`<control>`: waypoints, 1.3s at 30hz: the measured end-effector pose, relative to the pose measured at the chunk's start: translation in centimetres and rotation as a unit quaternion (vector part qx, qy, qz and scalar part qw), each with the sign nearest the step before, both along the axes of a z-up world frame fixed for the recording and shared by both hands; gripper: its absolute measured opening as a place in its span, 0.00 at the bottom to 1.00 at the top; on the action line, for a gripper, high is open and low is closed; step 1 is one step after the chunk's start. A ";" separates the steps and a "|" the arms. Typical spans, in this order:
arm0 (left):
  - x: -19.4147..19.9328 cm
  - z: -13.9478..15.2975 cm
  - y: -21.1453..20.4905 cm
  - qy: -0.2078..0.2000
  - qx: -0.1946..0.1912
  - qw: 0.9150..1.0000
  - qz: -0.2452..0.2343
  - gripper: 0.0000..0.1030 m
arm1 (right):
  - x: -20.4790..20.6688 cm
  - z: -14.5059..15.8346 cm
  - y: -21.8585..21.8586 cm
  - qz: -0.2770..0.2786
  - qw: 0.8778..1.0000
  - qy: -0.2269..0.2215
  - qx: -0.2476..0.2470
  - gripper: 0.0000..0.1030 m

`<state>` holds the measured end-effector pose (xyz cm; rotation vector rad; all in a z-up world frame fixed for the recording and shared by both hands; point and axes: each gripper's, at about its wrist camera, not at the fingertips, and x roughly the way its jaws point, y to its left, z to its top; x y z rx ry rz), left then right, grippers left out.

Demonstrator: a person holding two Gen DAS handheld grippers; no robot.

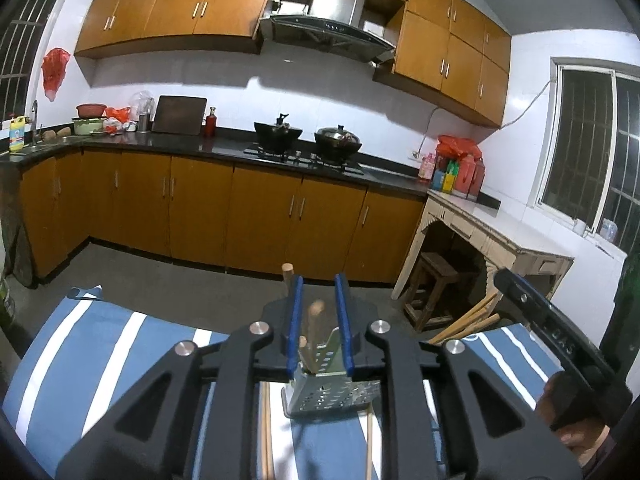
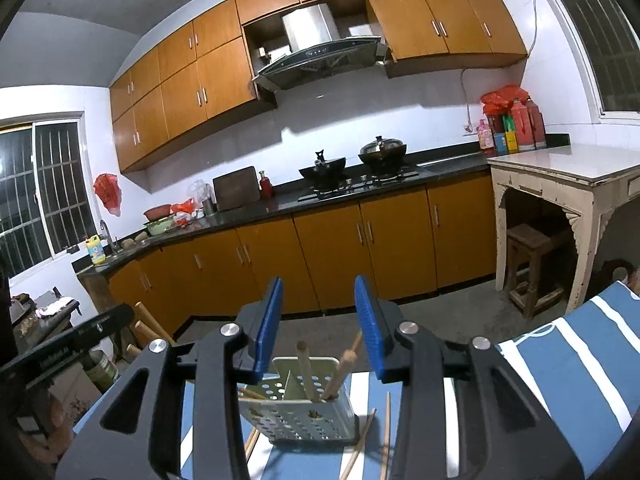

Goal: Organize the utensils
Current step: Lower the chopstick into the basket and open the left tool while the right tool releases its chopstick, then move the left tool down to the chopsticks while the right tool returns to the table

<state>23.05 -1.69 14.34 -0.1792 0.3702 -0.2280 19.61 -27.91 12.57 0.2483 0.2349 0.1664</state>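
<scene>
A perforated metal utensil holder (image 1: 328, 394) stands on a blue and white striped cloth (image 1: 100, 352), with wooden utensil handles (image 1: 316, 312) sticking up out of it. My left gripper (image 1: 319, 320) sits just above the holder, its blue pads apart on either side of the handles, gripping nothing. In the right wrist view the same holder (image 2: 304, 412) holds several wooden handles (image 2: 340, 372). My right gripper (image 2: 318, 328) is open and empty above it. Loose chopsticks (image 2: 386, 432) lie on the cloth (image 2: 580, 360) beside the holder.
A kitchen counter (image 1: 224, 148) with orange cabinets, two woks (image 1: 278, 134) on the hob, and bottles runs along the far wall. A pale side table (image 2: 560, 176) with a wooden stool (image 2: 532, 264) under it stands to the right. The right gripper's body (image 1: 552, 328) shows at the right of the left wrist view.
</scene>
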 end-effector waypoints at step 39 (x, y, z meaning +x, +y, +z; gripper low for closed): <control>-3.1 -21.4 2.4 0.235 0.054 0.969 -0.054 0.21 | -0.4 -20.5 -0.8 -0.046 0.949 0.307 -0.059 0.07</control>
